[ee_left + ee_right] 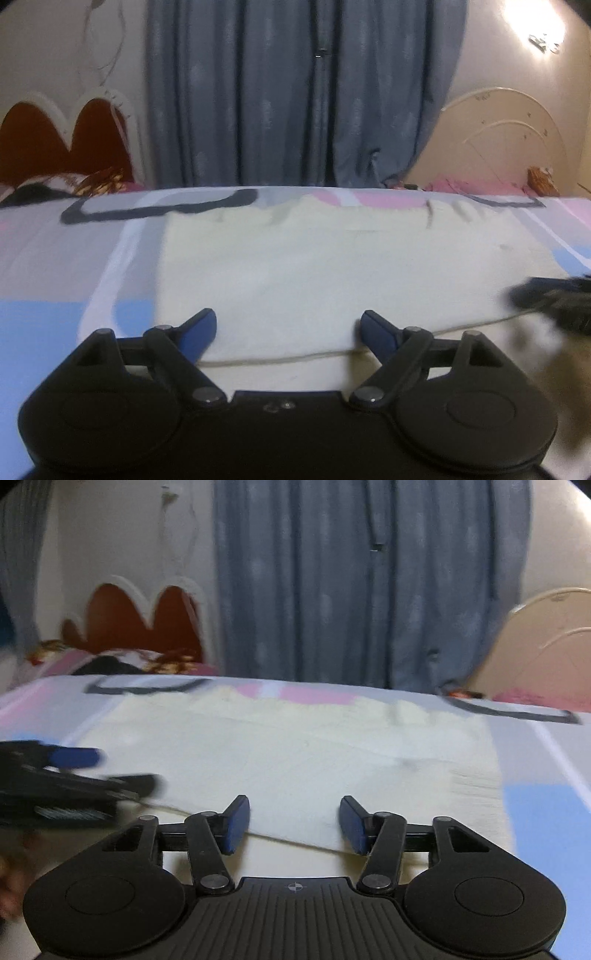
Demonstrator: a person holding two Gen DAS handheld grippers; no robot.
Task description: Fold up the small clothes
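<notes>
Garment: cream garment (314, 266) lies flat on the bed sheet (55, 266); near hem edge runs between both sets of blue fingertips
Left gripper (288, 330): jaws open, holding nothing; low over the near hem
Right gripper (294, 825): jaws open, holding nothing; beside the left gripper
Background: blue curtain (288, 92)

A bedsheet (55, 266) patterned in grey, pink, blue and white, with dark outlined shapes, covers the surface. Behind it hang blue-grey curtains (295, 96) against a pale wall (62, 44). A red headboard (62, 144) with a white scalloped edge stands at the left, a cream arched headboard (506, 136) at the right above pink bedding (476, 184).
</notes>
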